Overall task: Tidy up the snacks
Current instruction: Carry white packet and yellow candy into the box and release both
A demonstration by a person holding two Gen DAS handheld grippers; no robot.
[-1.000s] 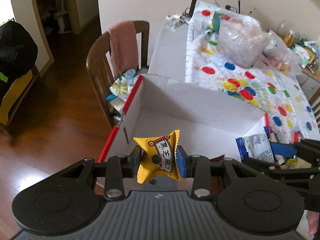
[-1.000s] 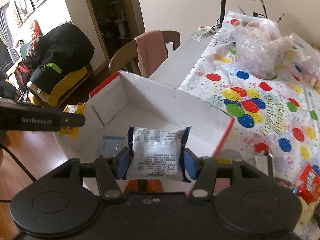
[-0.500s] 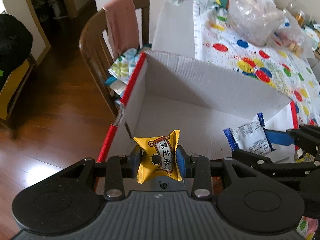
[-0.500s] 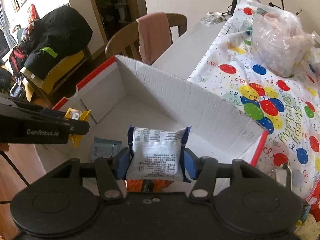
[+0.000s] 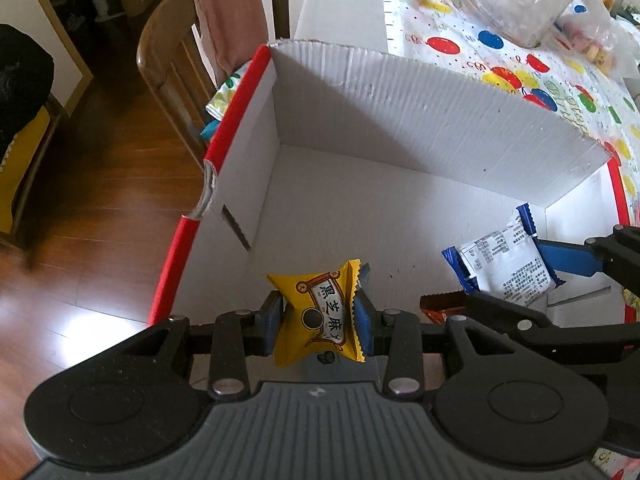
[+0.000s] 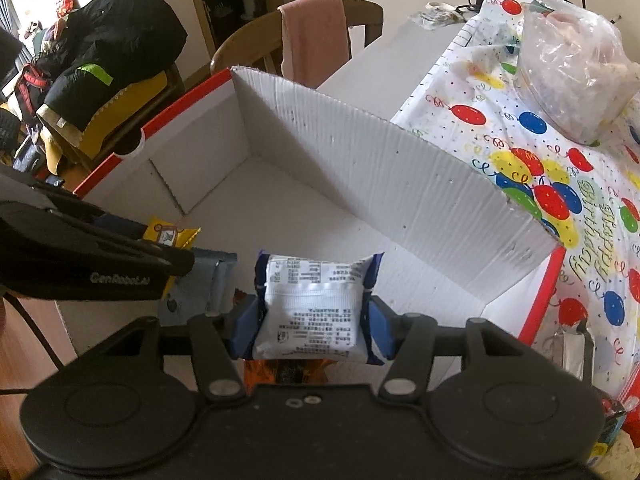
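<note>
While both tongs hang over the white cardboard box [image 5: 400, 128], its floor lies mostly bare between the red-edged rims. Left tongs [image 5: 318, 316] pinch one yellow snack packet [image 5: 316, 312]; the right tongs [image 6: 312, 316] are opening, one white-and-blue packet [image 6: 312, 300] still between the pads. Below lie one grey-blue packet [image 6: 200, 284] and one orange wrapper [image 6: 284, 372], beside a balloon-print counter [image 6: 560, 208].

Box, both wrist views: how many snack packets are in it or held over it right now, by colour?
yellow packet, held: 1
white-and-blue packet, held: 1
grey-blue packet, lying in the box: 1
orange-brown packet, lying in the box, mostly hidden: 1
Total: 4
</note>
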